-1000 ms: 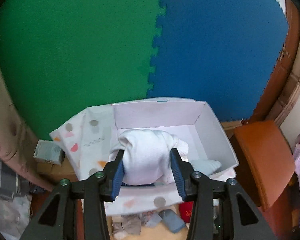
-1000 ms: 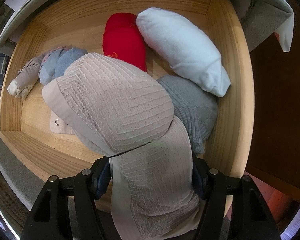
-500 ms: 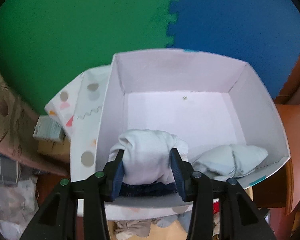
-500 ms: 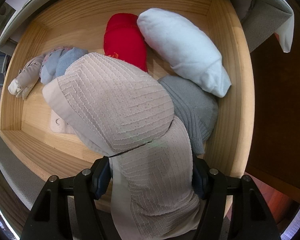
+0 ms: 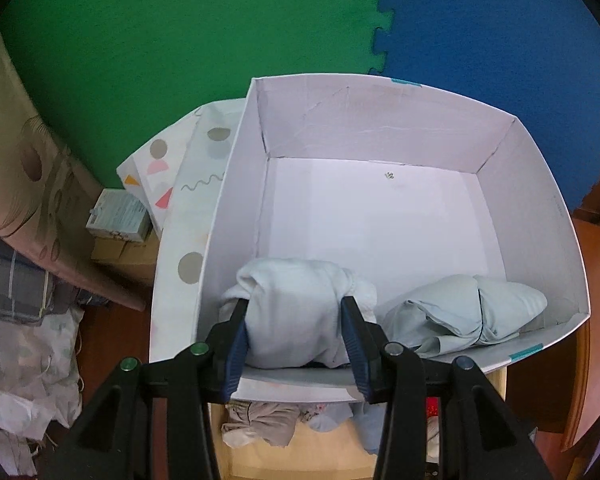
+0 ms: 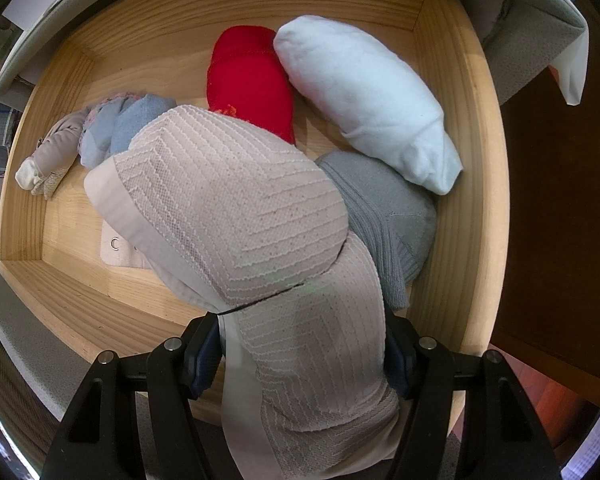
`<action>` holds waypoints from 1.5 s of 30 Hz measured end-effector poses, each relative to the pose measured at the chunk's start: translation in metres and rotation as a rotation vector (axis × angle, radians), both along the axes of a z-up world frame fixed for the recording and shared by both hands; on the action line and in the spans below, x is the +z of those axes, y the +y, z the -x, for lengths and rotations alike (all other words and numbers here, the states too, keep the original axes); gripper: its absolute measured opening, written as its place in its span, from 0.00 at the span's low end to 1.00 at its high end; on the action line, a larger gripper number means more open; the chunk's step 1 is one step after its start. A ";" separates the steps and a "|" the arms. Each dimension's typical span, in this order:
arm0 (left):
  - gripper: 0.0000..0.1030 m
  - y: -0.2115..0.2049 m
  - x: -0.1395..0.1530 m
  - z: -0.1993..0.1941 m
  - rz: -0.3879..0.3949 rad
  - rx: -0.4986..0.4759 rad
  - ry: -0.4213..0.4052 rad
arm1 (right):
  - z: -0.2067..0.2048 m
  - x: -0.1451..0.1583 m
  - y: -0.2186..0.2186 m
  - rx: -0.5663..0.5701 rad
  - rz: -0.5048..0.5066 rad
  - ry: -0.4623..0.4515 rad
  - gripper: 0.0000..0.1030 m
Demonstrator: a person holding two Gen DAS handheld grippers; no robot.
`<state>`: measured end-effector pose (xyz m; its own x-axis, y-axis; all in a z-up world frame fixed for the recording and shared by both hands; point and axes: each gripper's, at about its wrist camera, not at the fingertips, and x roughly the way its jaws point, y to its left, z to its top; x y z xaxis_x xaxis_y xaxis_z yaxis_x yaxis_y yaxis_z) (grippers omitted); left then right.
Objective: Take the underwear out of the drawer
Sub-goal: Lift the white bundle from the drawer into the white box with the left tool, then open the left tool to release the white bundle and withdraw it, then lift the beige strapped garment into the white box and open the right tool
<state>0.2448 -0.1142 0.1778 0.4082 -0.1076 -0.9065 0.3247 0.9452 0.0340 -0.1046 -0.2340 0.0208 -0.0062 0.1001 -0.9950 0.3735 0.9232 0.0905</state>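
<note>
The far half of the white box (image 5: 380, 216) is lying bare and open from above, while a white roll (image 5: 296, 312) and a pale blue bundle (image 5: 464, 312) are crowding its near edge. In the wooden drawer (image 6: 456, 92), a red roll (image 6: 248, 80), a white roll (image 6: 364, 96) and a grey bundle (image 6: 384, 208) are packing the right side. Bare wood is showing only along the left floor, and a hanging beige bra (image 6: 236, 208) is blocking the middle.

Green (image 5: 180, 60) and blue foam mats (image 5: 500, 40)
</note>
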 end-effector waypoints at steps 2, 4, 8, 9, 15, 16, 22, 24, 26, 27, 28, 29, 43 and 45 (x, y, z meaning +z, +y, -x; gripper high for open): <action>0.43 0.000 0.000 0.000 -0.001 0.013 0.005 | 0.000 0.000 0.000 0.000 -0.001 0.000 0.61; 0.44 0.000 0.000 -0.001 0.003 0.019 0.010 | -0.001 0.000 -0.001 -0.003 -0.001 -0.002 0.61; 0.50 -0.001 0.000 -0.001 0.005 0.008 -0.004 | 0.000 0.001 -0.002 -0.008 -0.002 -0.011 0.61; 0.51 -0.001 -0.001 -0.002 0.012 0.001 -0.003 | 0.001 0.001 -0.002 -0.005 0.001 -0.012 0.60; 0.56 0.001 0.001 -0.001 0.043 -0.046 0.008 | 0.002 0.004 0.001 0.000 0.014 -0.020 0.60; 0.56 0.003 0.004 -0.001 0.052 -0.047 0.005 | 0.002 0.004 0.001 -0.003 0.014 -0.019 0.59; 0.59 0.014 0.028 0.009 0.106 -0.072 -0.063 | 0.001 0.008 0.001 -0.014 0.012 -0.021 0.58; 0.59 0.020 0.038 0.013 0.125 -0.066 -0.080 | 0.002 0.013 -0.002 -0.028 0.011 -0.031 0.57; 0.59 0.028 0.047 0.020 0.142 -0.068 -0.098 | 0.002 0.018 -0.004 -0.031 0.008 -0.037 0.57; 0.59 0.033 0.050 0.024 0.140 -0.064 -0.107 | 0.003 0.021 -0.005 -0.038 0.008 -0.042 0.56; 0.59 0.038 0.052 0.029 0.136 -0.059 -0.118 | 0.003 0.024 -0.006 -0.041 0.010 -0.046 0.56; 0.59 0.044 0.053 0.034 0.132 -0.057 -0.129 | 0.003 0.028 -0.008 -0.044 0.011 -0.052 0.56; 0.60 0.122 -0.042 0.112 0.004 0.007 -0.086 | 0.010 0.124 -0.023 -0.053 0.029 -0.183 0.56; 0.60 0.129 -0.060 0.119 0.000 0.010 -0.067 | 0.007 0.144 -0.025 -0.052 0.035 -0.208 0.56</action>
